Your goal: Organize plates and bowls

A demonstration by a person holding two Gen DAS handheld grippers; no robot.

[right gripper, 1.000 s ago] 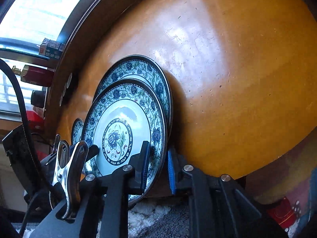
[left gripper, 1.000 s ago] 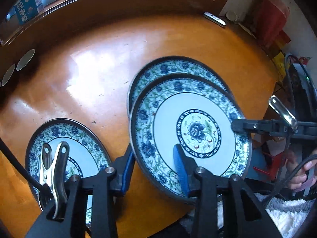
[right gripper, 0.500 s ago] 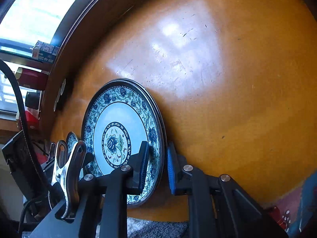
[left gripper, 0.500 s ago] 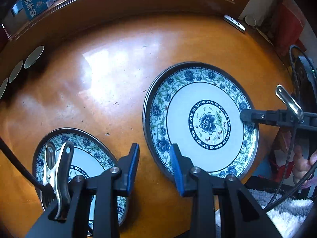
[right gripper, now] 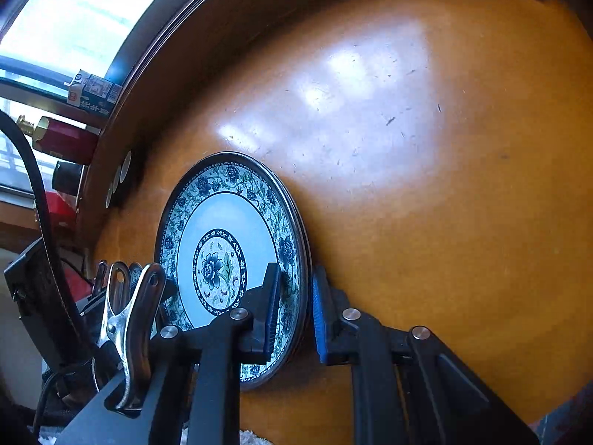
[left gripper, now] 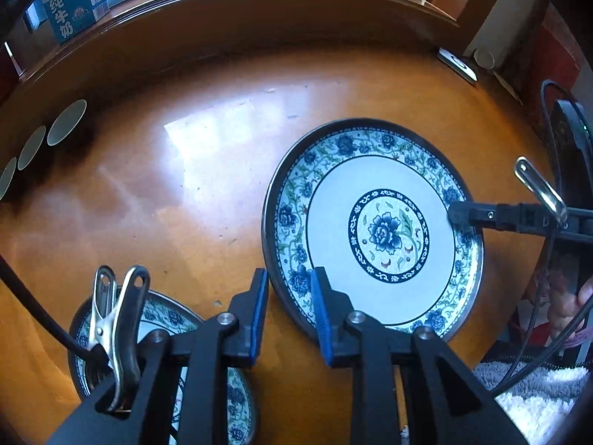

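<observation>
Two large blue-and-white floral plates are stacked on the orange round table [left gripper: 207,200], and the top plate [left gripper: 374,230] covers the lower one except for its dark rim. My right gripper [right gripper: 294,315] is shut on the top plate [right gripper: 226,256] at its near rim, one pad inside and one outside. Its upper finger [left gripper: 459,217] shows on the plate's right rim. My left gripper [left gripper: 290,311] stands over the plate's lower left rim with its jaws closing. The rim shows between the blue pads, which do not press on it. A smaller matching plate [left gripper: 163,319] lies at the lower left.
A milk carton [left gripper: 72,7] stands on the window ledge behind the table. Three white discs [left gripper: 66,122] sit at the table's left edge, and a flat white device [left gripper: 457,65] at the far right. A white towel [left gripper: 537,400] and a person's hand [left gripper: 567,304] are at the lower right.
The plate that both grippers carried has moved back over the second plate and now lies on it. The left gripper's pads have come off the rim and narrowed.
</observation>
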